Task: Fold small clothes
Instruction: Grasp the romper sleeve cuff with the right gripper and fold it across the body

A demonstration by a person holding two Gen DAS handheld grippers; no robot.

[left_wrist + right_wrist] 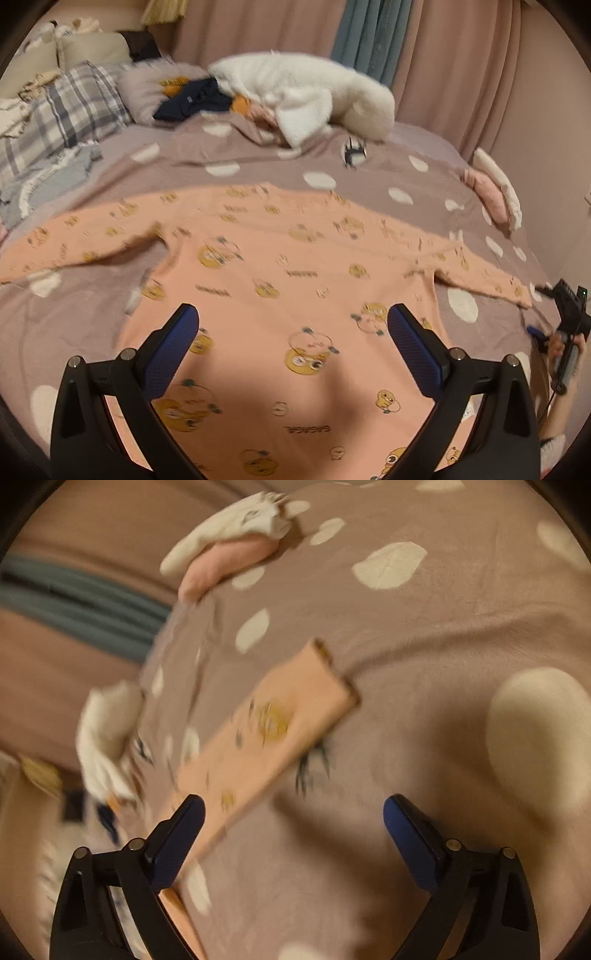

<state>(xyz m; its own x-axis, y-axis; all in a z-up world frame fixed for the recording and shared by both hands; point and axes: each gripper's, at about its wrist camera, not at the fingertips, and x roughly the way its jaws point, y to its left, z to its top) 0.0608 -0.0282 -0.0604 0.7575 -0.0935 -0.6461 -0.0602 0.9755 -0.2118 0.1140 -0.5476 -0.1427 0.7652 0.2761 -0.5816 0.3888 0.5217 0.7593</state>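
Peach long-sleeved top (295,266), thin, limp and light, wants pinching at its right sleeve cuff (325,679); left gripper (293,325) and right gripper (293,812) both gape empty.

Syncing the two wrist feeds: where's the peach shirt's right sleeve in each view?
Left wrist: the right sleeve runs out to the right of the peach shirt, its cuff near the right tool at the frame edge.
Right wrist: the same sleeve lies diagonally across centre-left, cuff end up-right, and passes under the tool's left finger.
Shared landmark: the mauve bedspread with white spots.
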